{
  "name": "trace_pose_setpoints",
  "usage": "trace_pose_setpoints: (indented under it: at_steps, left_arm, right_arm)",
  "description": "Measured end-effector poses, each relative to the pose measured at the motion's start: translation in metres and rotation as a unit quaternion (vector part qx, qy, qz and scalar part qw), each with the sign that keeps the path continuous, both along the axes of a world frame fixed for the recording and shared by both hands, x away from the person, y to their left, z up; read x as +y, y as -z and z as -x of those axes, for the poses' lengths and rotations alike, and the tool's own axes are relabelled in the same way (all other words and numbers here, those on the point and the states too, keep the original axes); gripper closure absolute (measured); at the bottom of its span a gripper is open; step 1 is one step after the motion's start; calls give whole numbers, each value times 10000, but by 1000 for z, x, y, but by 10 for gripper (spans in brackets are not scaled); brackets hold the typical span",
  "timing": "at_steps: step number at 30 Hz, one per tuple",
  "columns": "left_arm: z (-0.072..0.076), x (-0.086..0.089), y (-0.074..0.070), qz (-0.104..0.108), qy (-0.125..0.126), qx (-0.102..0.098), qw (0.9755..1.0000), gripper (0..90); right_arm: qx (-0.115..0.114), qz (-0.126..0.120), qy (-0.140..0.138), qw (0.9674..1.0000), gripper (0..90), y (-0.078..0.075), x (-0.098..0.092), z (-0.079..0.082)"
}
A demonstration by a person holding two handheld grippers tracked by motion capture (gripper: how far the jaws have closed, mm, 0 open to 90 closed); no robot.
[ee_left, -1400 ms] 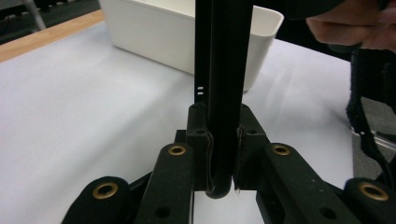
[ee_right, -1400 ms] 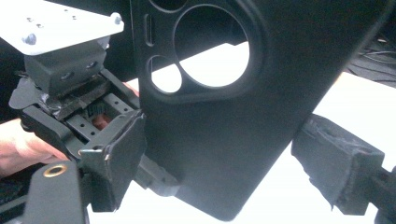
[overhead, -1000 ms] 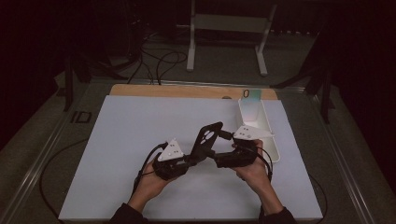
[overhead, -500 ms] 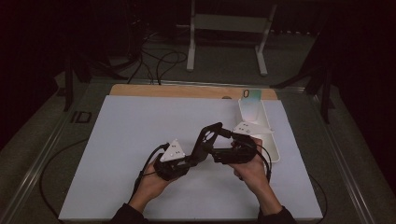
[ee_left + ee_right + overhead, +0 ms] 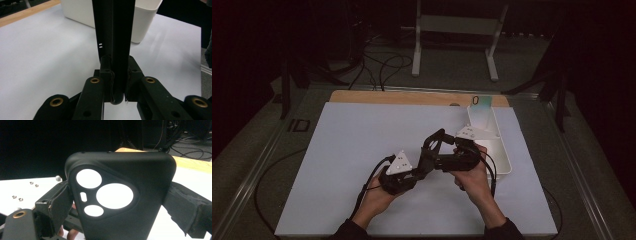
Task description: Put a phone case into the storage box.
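Observation:
A black phone case with round camera cutouts stands tilted above the white mat, held between both hands. My left gripper comes in from the lower left. In the left gripper view its jaws are shut on the case, seen edge-on. My right gripper reaches in from the right. In the right gripper view the case faces the camera with its back, and the right gripper has a pad against each side edge.
A white bin stands on the mat's right side, just behind the right hand, also seen as a white bin. The white mat covers the table; a wooden board edge runs along its far side. Cables and a stand lie beyond.
The right hand and its gripper have shifted a little to the left, closer around the case. The left hand and the case have stayed put.

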State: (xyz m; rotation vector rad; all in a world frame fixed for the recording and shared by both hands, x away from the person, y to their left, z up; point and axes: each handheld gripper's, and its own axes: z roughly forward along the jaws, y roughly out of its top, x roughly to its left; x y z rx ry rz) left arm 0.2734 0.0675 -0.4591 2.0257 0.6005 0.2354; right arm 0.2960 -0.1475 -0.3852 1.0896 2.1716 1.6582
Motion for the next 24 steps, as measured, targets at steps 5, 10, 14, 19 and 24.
trace_pose_setpoints:
  at_steps: [5, 10, 14, 19, 24]
  left_arm:
    - [0, -1, 1, 42, 3, 49, 10000, 803]
    - [1, -3, 2, 76, -12, 89, 9999, 801]
    - [1, -4, 3, 56, -21, 99, 9999, 802]
    - [2, -6, 3, 21, -16, 119, 9999, 803]
    - [1, -6, 5, 34, -22, 136, 9999, 803]
  right_arm:
    - [-30, 9, 25, 10000, 117, 1, 2, 0]
    - [2, -52, 51, 10000, 114, 2, 5, 0]
    - [-23, -14, 36, 10000, 109, 2, 7, 0]
    - [-35, -13, 46, 10000, 106, 3, 8, 0]
    - [-83, 111, 71, 9999, 124, 3, 9, 1]
